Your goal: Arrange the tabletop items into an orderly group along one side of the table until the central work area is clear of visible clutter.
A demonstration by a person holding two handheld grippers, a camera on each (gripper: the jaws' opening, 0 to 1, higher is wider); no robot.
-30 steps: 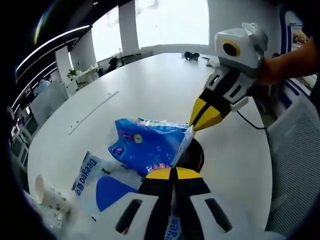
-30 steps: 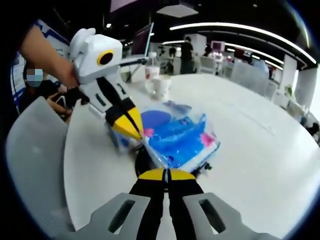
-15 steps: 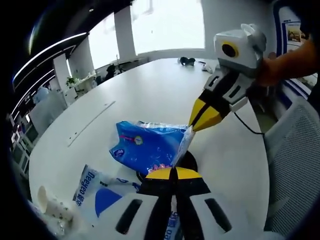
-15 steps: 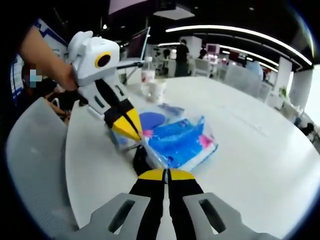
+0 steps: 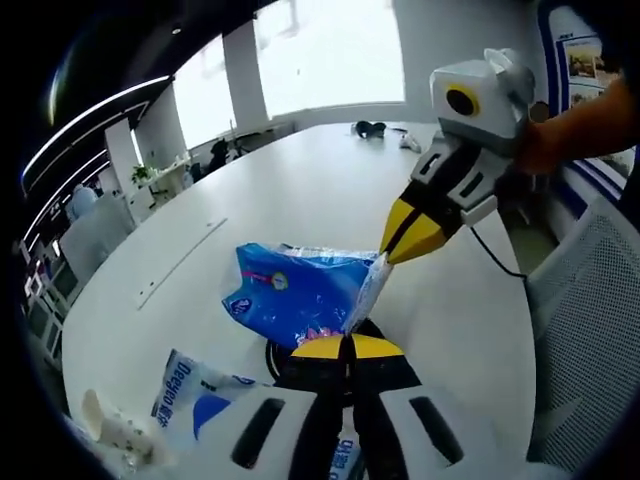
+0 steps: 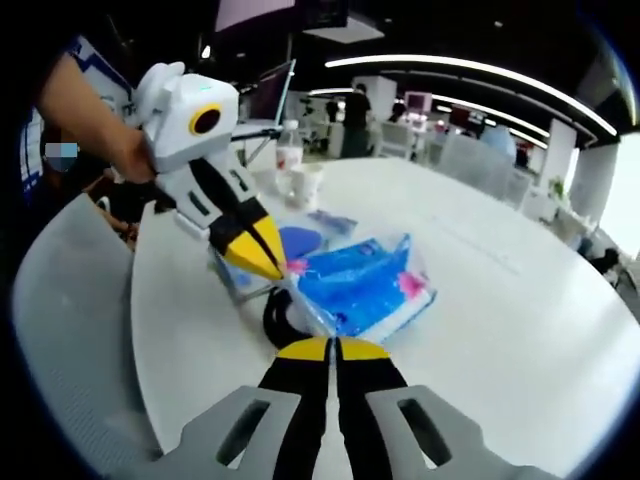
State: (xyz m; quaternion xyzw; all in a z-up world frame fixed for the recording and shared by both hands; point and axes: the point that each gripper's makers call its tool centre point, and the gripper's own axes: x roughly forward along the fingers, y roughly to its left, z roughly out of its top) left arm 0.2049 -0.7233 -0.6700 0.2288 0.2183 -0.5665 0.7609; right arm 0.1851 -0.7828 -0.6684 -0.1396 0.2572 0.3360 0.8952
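Looking along the left gripper [image 5: 345,345], its closed fingers pinch the near edge of the blue tissue pack [image 5: 295,290], held over the table [image 5: 300,180]; the right gripper [image 5: 405,238] clamps the same edge. From the right gripper [image 6: 335,348], the pack [image 6: 365,285] stretches away rightward, apparently lifted above a dark ring [image 6: 275,320].

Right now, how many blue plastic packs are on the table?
2: a blue pack pinched by both claws, and a Deeyeo pack lying flat beside it near the table edge. Others may be hidden.
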